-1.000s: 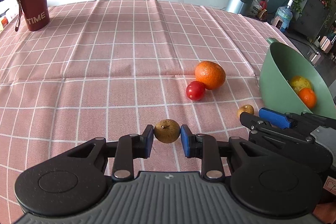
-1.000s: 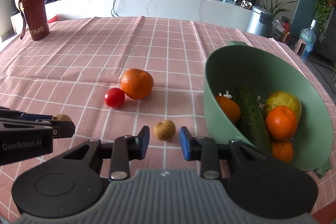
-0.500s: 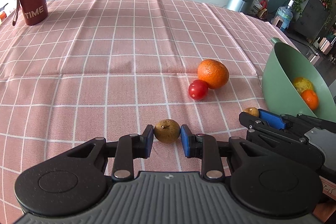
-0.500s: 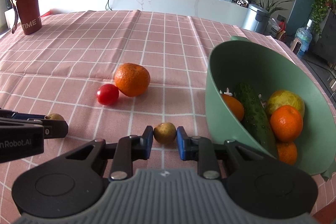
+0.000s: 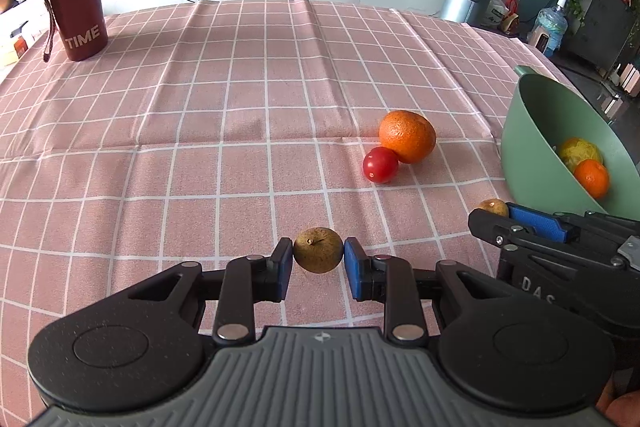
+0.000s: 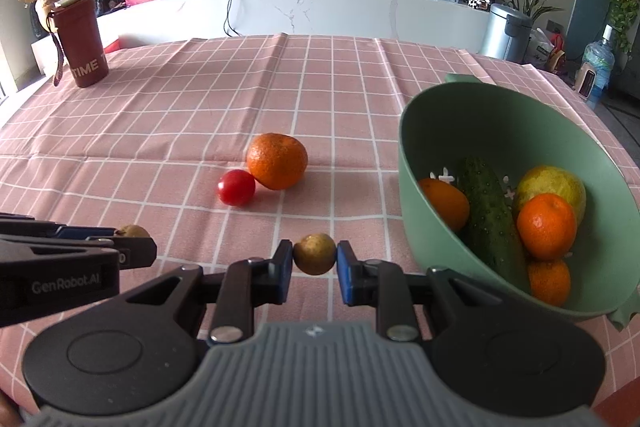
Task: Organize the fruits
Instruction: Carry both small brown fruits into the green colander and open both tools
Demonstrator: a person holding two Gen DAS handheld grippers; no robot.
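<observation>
Since both grippers already pinch small brown fruit each, bowl direction is what matters. Right gripper (image 6: pixel 315 261) clamped on right longan (image 6: pixel 315 253), just left of green bowl (image 6: pixel 416 227), so I'd drop that first. Left gripper (image 5: pixel 319 263) clamped on left longan (image 5: pixel 318 249), farther left of bowl, past orange (image 5: pixel 407 135) and tomato (image 5: pixel 380 165).

Checked tablecloth (image 5: pixel 248 99) (orange (image 5: pixel 407 136), tomato (image 5: pixel 380 165), bowl (image 5: pixel 524 155))

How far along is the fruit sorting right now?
Done: the bowl holds a cucumber and citrus. In hand: the left gripper and right gripper each pinch a small brown fruit. Left: the orange and tomato on the cloth.
</observation>
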